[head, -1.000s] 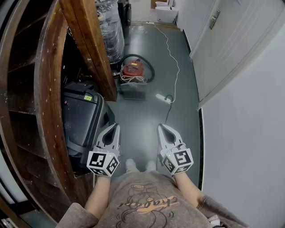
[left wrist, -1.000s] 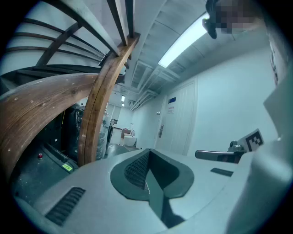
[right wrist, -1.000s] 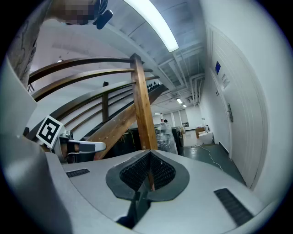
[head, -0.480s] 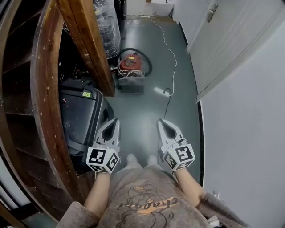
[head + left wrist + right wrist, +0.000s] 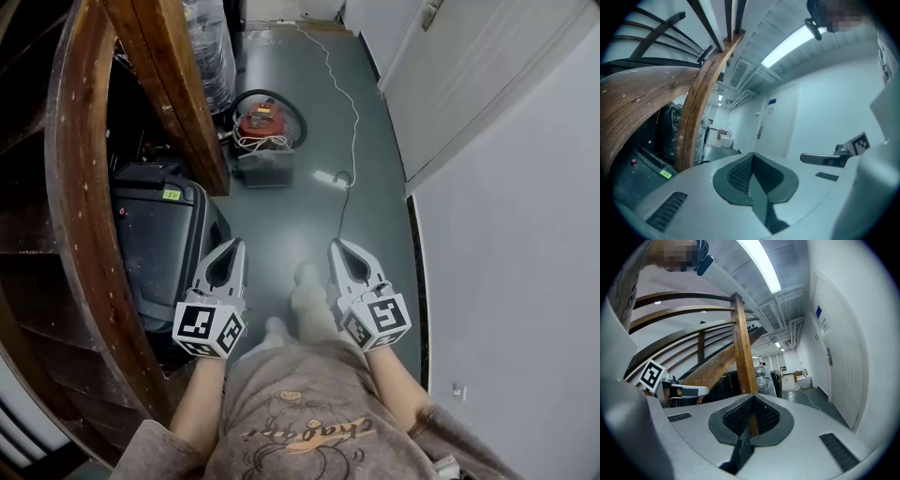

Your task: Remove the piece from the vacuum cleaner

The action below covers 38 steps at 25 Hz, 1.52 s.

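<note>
The red vacuum cleaner (image 5: 260, 122) sits on the grey floor far ahead, ringed by its black hose (image 5: 298, 114). A grey boxy piece (image 5: 264, 170) lies against its near side. My left gripper (image 5: 235, 245) and right gripper (image 5: 335, 246) are held side by side near my body, well short of the vacuum. Both are shut with nothing between the jaws. In the left gripper view the left gripper (image 5: 752, 157) points along the corridor. In the right gripper view the right gripper (image 5: 752, 399) points toward a wooden post (image 5: 743, 357).
A curved wooden staircase (image 5: 89, 187) and its slanted beam (image 5: 178, 94) fill the left. A black case (image 5: 159, 244) stands under the stairs beside my left gripper. A white cable (image 5: 352, 103) runs to a power strip (image 5: 330, 178). White wall and door (image 5: 469, 75) close off the right.
The person has stepped forward along the corridor; one foot now shows between the grippers. Both grippers have moved slightly forward with the body and stay shut.
</note>
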Motion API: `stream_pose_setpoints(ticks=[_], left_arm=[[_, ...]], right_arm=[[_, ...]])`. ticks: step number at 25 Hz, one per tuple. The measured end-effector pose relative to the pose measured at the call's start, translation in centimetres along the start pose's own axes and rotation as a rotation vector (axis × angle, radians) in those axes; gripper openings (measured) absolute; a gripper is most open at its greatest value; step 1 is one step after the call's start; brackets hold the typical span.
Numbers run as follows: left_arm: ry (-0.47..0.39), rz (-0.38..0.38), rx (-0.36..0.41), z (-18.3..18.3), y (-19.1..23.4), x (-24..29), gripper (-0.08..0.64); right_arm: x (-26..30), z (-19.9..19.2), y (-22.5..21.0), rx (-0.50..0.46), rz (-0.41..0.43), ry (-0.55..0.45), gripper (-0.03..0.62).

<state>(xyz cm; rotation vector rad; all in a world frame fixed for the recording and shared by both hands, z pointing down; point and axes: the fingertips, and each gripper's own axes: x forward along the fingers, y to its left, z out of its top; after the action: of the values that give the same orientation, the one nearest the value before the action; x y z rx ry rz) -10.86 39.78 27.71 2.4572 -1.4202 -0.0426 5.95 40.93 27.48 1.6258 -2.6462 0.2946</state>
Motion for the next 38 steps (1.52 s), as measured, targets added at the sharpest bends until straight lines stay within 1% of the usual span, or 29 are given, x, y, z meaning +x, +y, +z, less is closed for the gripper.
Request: stream_pose_setpoints(ticks=[4,9,13,17,20,28,34,38], left_arm=[[0.001,-0.018,-0.008,0.2,0.8,1.6,0.001],[-0.004,-0.021,-0.015,0.5,2.6,4.6,0.0],[-0.002,-0.009,-0.028,0.7,4.4,8.1,0.0],[0.013,0.002,-0.041,1.2,6.3,12.7,0.0],[0.021,0.012,-0.059,2.4,7.6,16.5,0.001],[0.011,0.046,-0.089,6.3,10.7,26.9,0.001],[0.008,0.104,-0.09,7.8,12.6,32.4,0.001],[-0.024,0.125,-0.161,8.3,13.5,34.1,0.001]], right_arm=[[1.7,0.2,-0.4,-0.005,0.001,-0.004,-0.009],[4.6,0.3,-2.6,-0.001,-0.012,-0.017,-0.009],[8.1,0.4,-5.0,0.003,-0.005,-0.013,-0.009],[12.6,0.9,-7.9,0.005,0.012,-0.005,-0.009],[16.5,1.5,-10.0,0.018,0.035,0.022,-0.009],[26.6,4.1,-15.9,0.02,0.131,0.06,-0.009],[31.9,5.3,-20.3,0.029,0.171,0.074,-0.009],[34.0,5.5,-21.4,0.04,0.204,0.083,-0.009]])
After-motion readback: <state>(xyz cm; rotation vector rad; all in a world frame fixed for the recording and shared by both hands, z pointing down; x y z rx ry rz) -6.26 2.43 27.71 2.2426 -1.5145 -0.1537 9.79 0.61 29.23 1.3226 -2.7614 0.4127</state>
